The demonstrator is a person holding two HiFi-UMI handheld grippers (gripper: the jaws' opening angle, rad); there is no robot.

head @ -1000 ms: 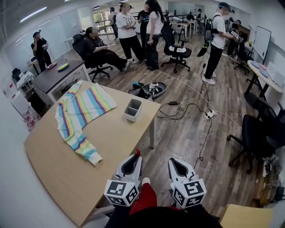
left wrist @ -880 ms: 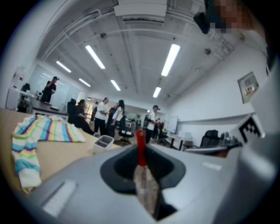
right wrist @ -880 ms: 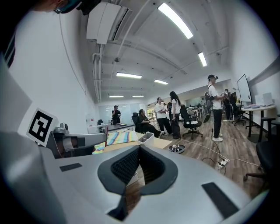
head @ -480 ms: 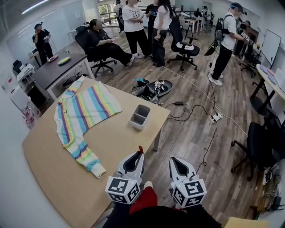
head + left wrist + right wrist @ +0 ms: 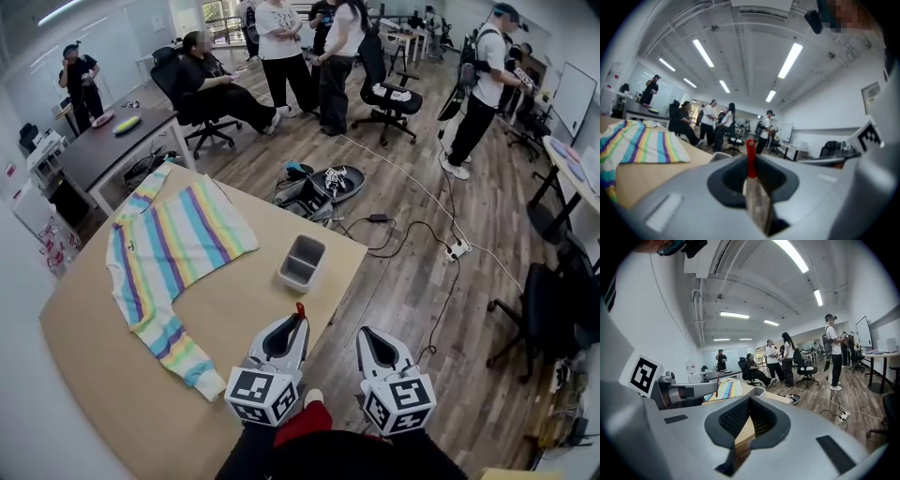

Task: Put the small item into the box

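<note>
Wooden counter carries the box; your left gripper pinches a red stick (thin one), your right gripper is closed, empty.

An open-plan office: wood-plank floor, wheeled office chairs, a dark table, a whiteboard, ceiling strip lights, and several people standing or seated.

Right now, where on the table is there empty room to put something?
Bare wood lies between the striped sweater and the grey box, and at the table's near-left corner beside the sleeve. The far-left part is crowded: the sweater covers it.
</note>
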